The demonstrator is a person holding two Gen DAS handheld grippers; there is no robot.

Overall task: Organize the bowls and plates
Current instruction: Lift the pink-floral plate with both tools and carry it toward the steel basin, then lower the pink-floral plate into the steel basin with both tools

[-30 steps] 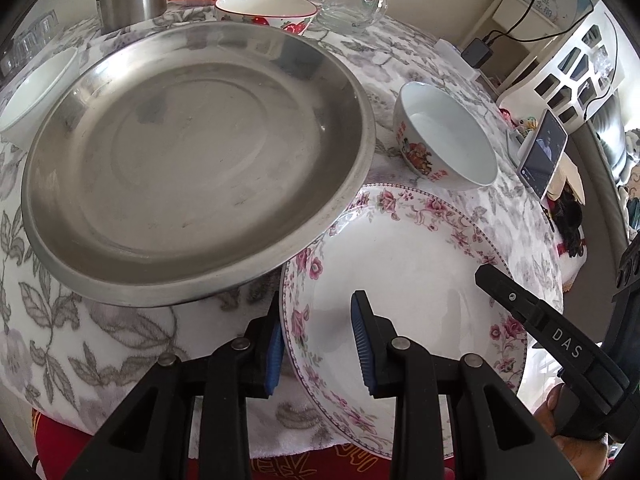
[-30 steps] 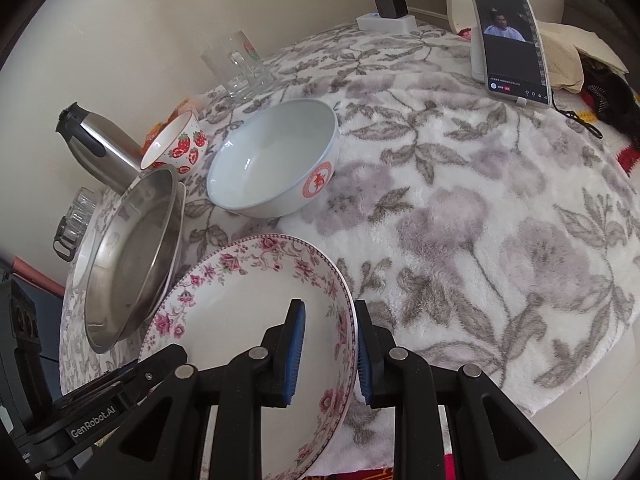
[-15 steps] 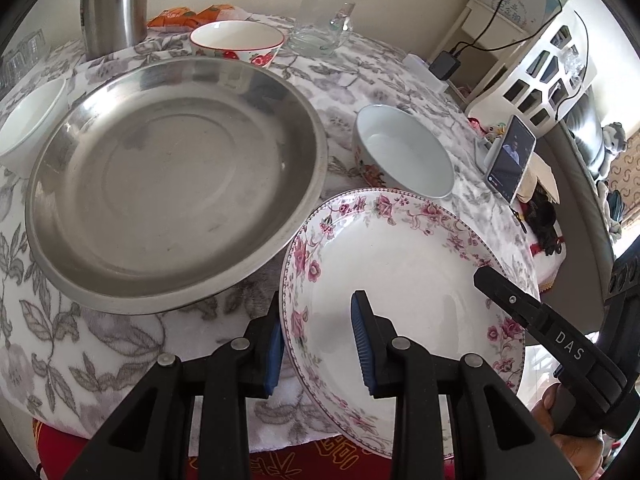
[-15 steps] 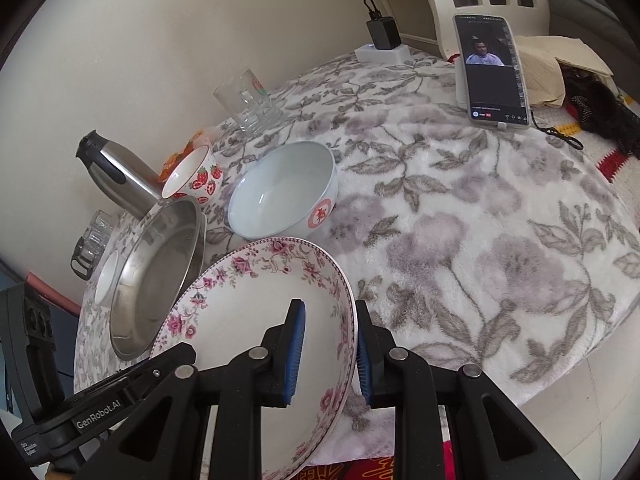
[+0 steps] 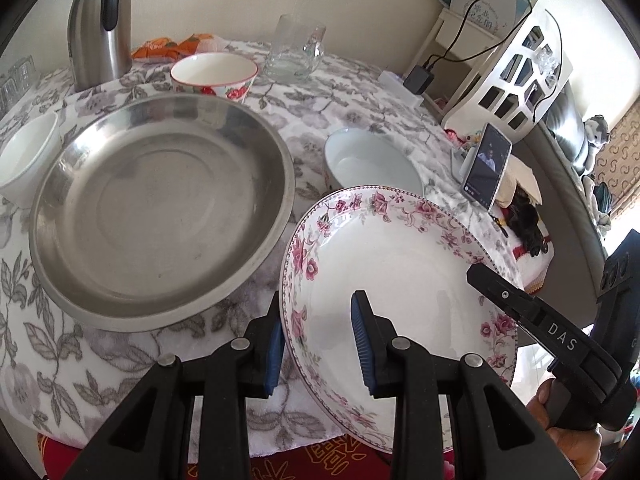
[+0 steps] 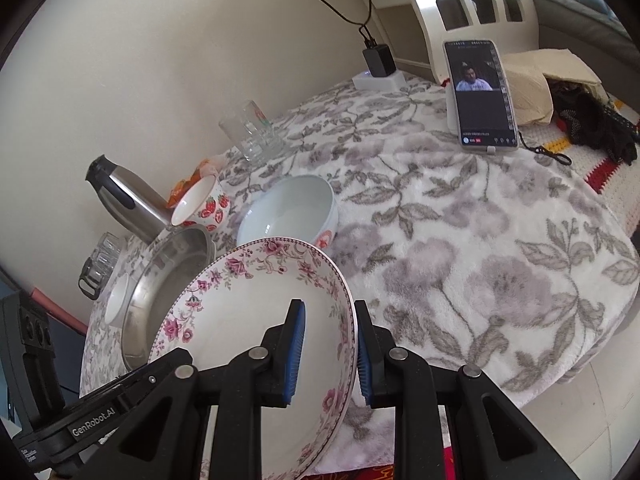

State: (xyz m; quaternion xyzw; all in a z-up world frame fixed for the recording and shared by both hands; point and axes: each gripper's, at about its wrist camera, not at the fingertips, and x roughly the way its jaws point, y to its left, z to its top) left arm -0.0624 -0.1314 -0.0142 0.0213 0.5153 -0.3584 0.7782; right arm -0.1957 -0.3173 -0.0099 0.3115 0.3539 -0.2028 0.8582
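Note:
Both grippers hold one floral-rimmed white plate [image 5: 400, 264], raised above the table's front edge. My left gripper [image 5: 318, 340] is shut on its left rim. My right gripper [image 6: 328, 352] is shut on its right rim; the plate [image 6: 240, 320] tilts in that view. A large steel plate [image 5: 160, 208] lies on the table to the left. A white bowl [image 5: 372, 160] sits behind the floral plate. A strawberry bowl [image 5: 214, 76] stands at the back, and another white bowl [image 5: 24, 156] at the far left.
A steel flask [image 5: 100, 20], a glass mug [image 5: 294, 52] and an orange packet [image 5: 168, 46] stand at the back by the wall. A phone [image 6: 480, 92] is propped at the table's right side, near a charger [image 6: 378, 62] and white shelf [image 5: 516, 60].
The floral plate has risen off the table, held by both grippers. Both cameras have pulled up and back, so the table items look smaller and farther.

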